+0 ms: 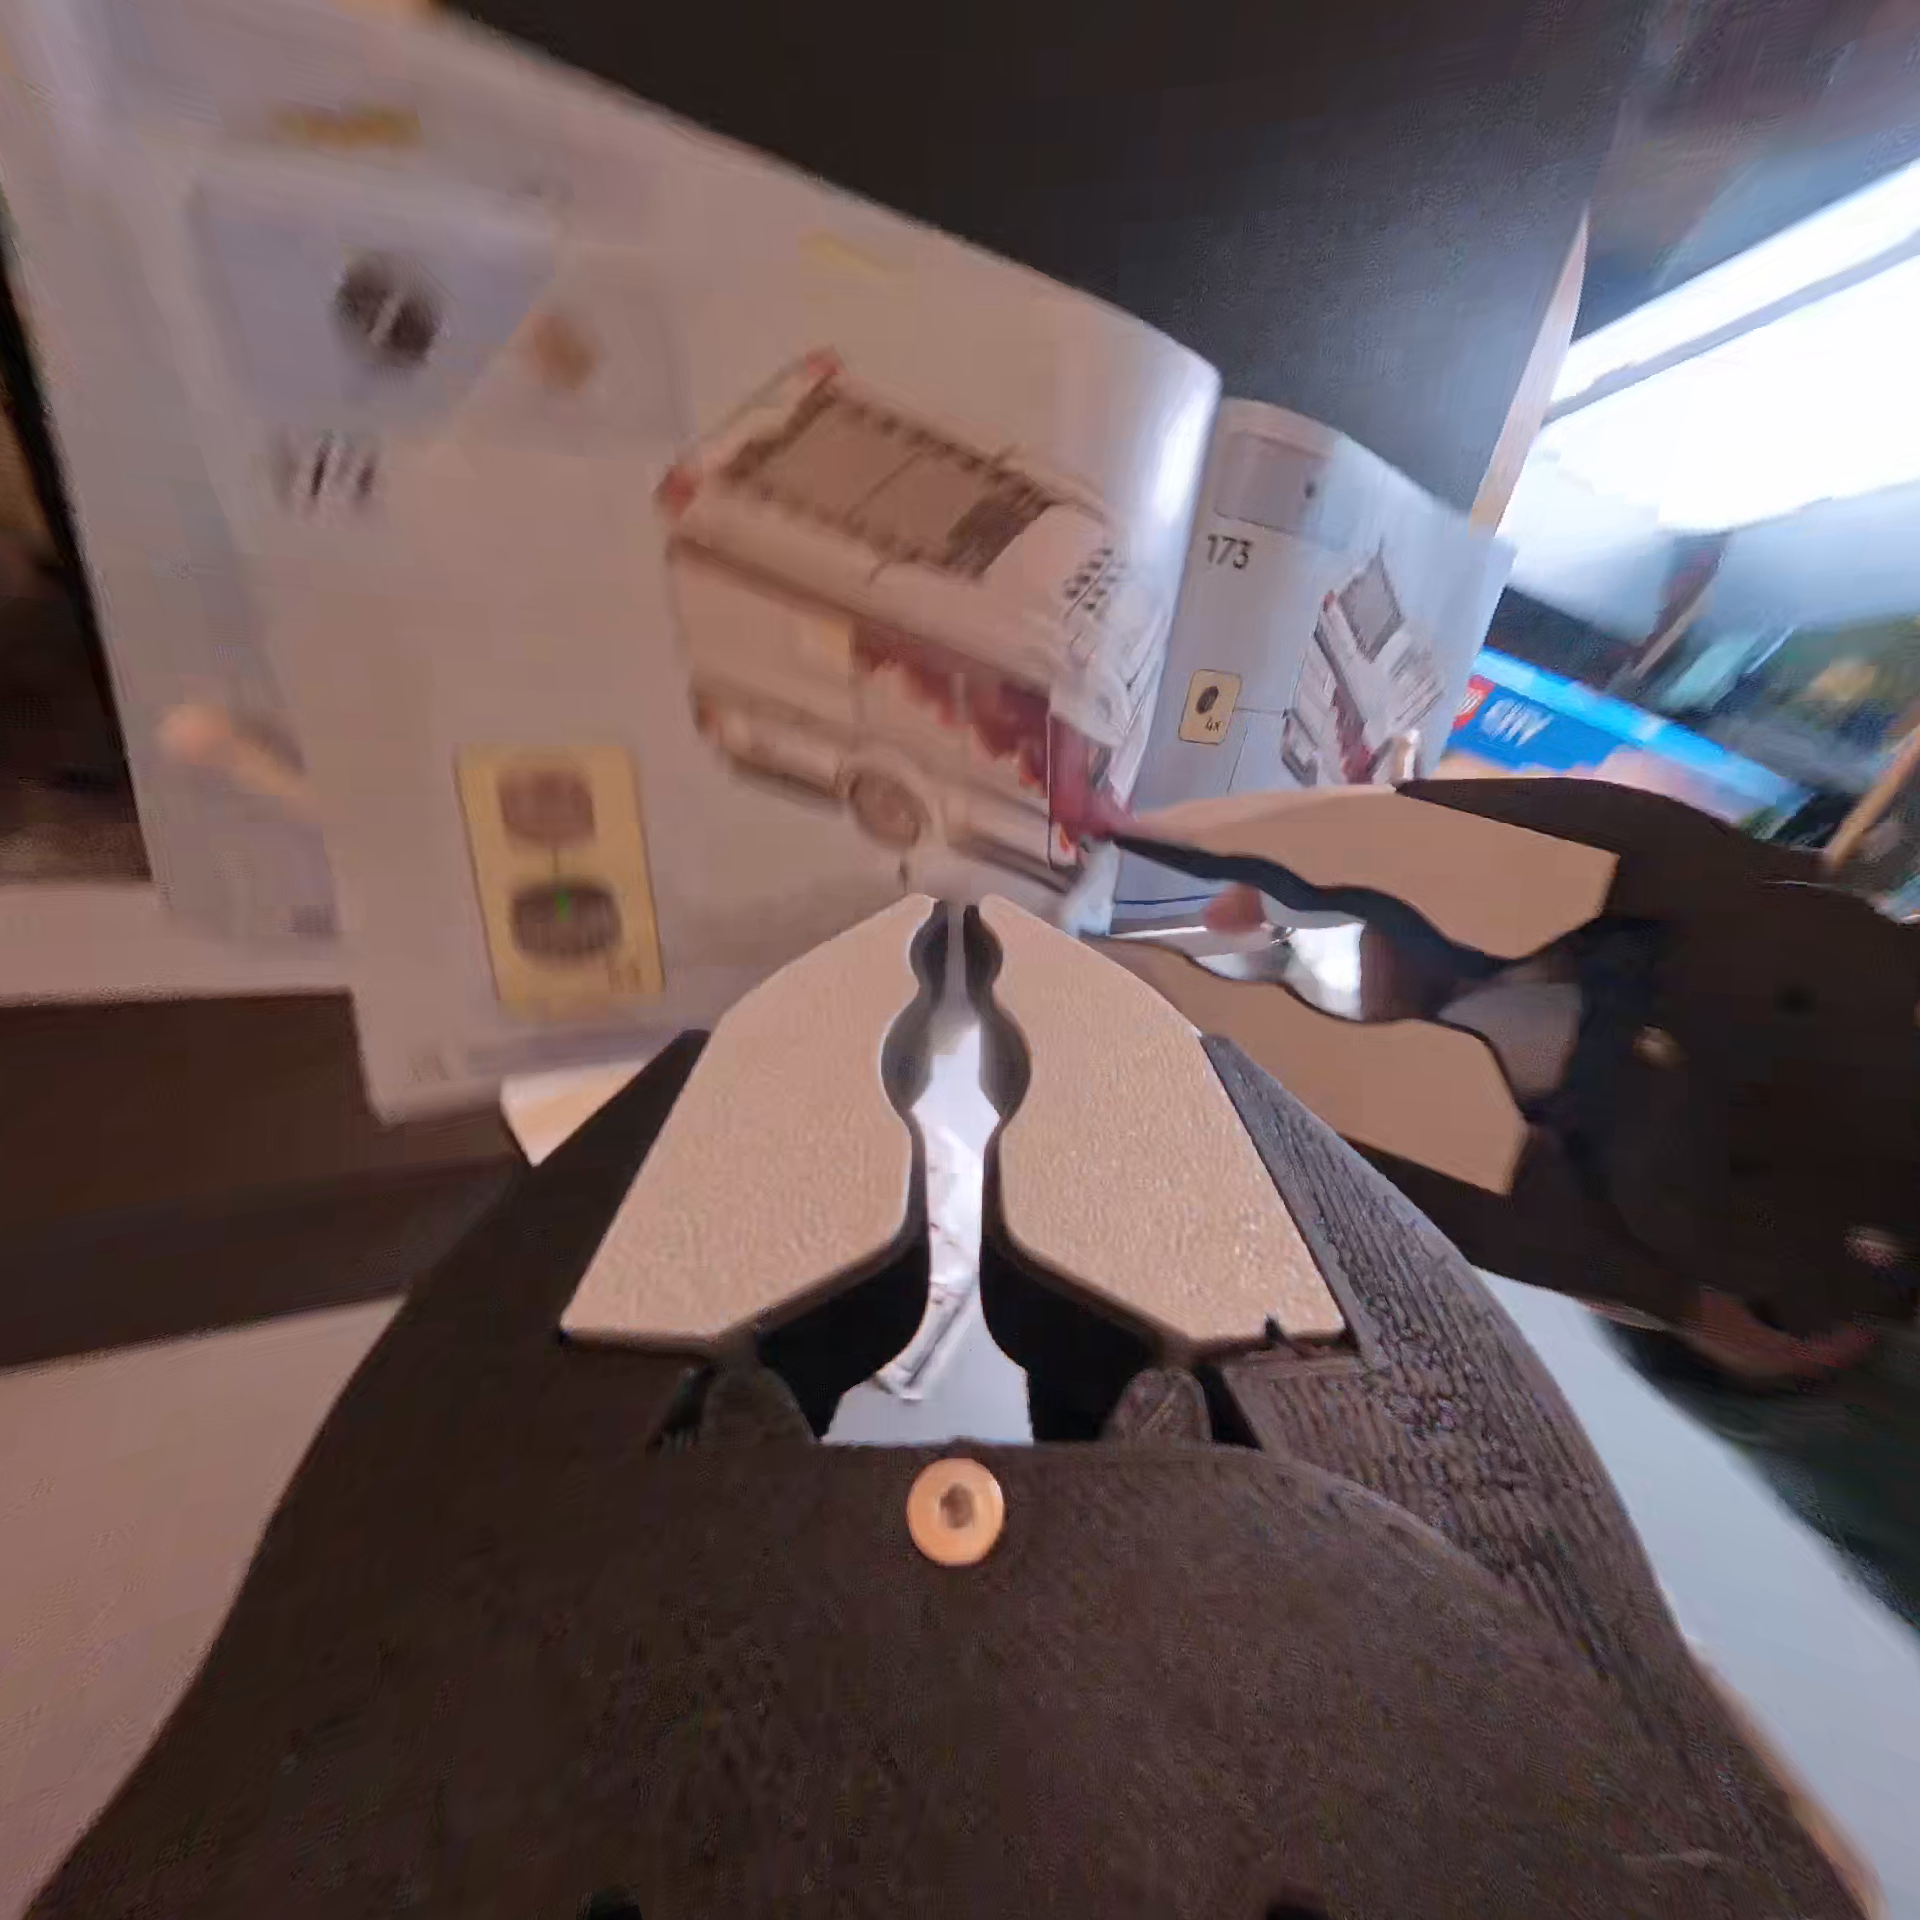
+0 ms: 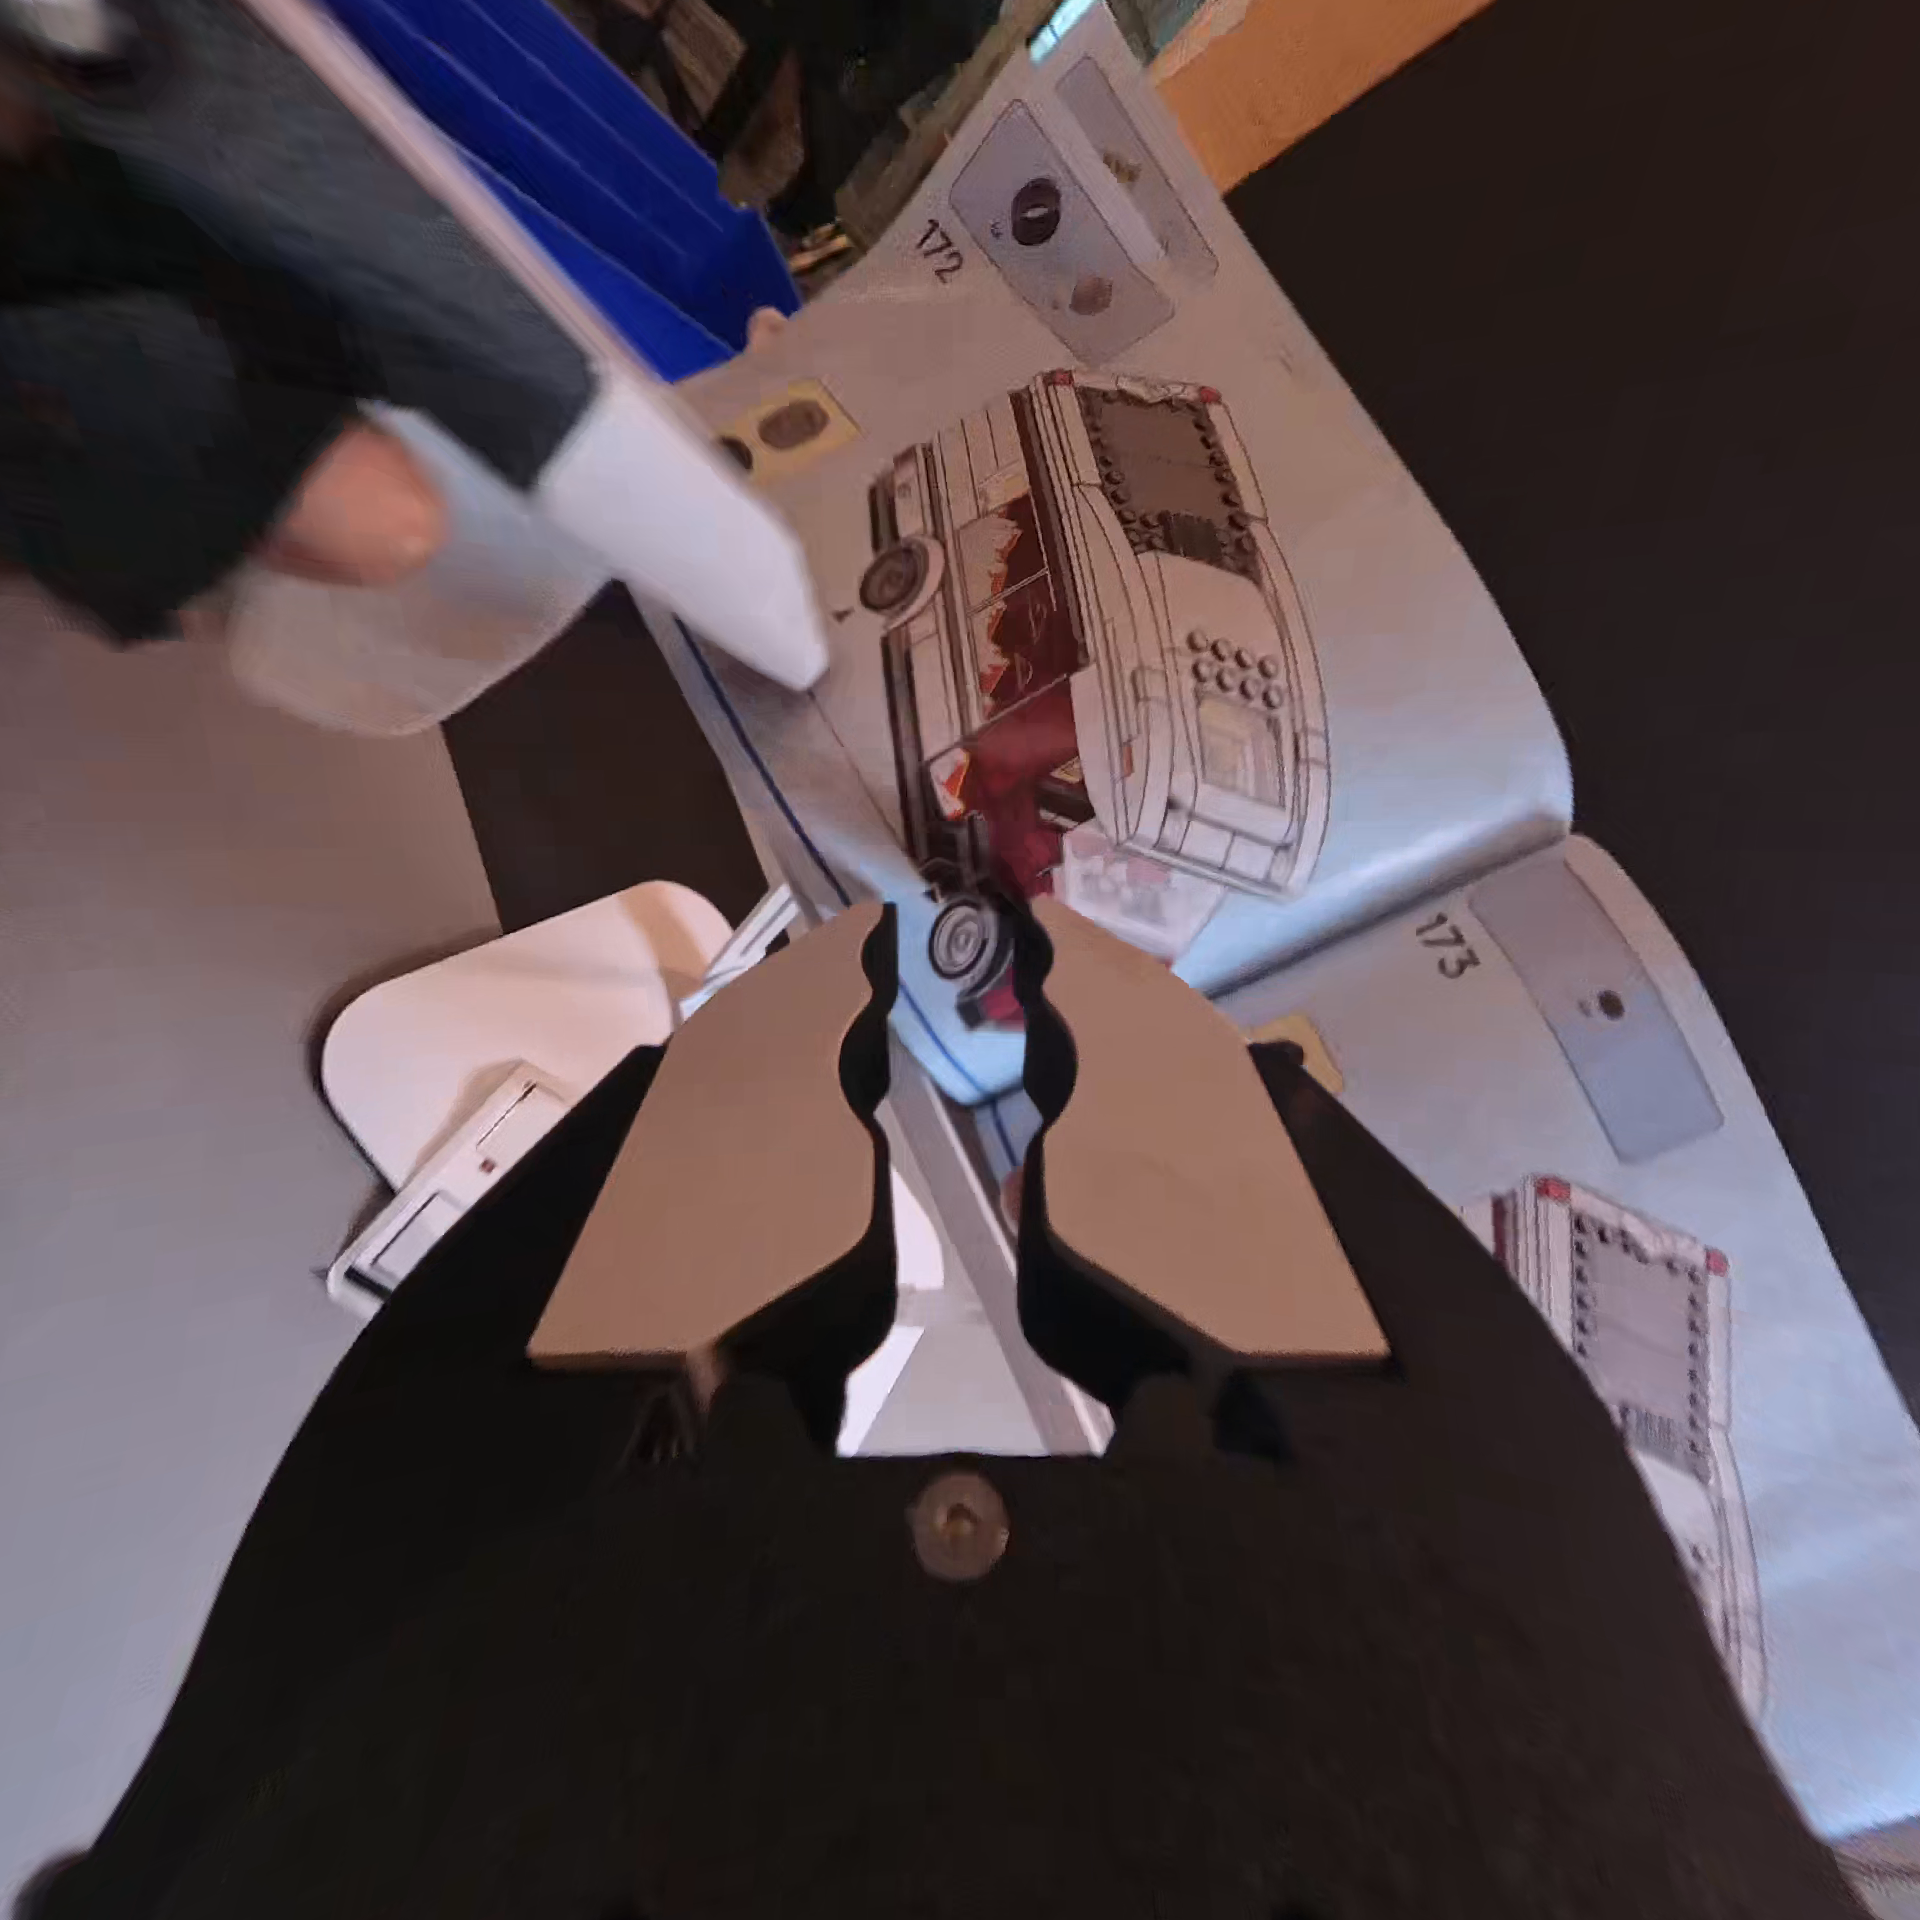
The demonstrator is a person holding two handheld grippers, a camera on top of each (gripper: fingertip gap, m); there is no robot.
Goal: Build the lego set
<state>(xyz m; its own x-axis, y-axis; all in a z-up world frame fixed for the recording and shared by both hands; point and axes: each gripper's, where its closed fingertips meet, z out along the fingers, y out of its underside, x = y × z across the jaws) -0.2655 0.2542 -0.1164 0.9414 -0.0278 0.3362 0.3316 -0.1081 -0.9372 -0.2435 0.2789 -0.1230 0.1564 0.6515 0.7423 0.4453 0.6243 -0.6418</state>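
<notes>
Beyond left tool [image 1: 956, 914], booklet [image 1: 623, 582]; tray [image 2: 499, 1029] right-view only.

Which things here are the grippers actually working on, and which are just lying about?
Being handled:
- booklet, lying open
- one page, pinched edge-on in the left gripper
- right gripper, open around a page corner, not pressing on it

Lying about:
- white tray
- blue bins
- blue box

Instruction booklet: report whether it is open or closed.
Open. The instruction booklet shows two facing pages that bulge up on either side of the centre fold, each with a drawing of a white vehicle. The right gripper is at its lower edge.
</notes>
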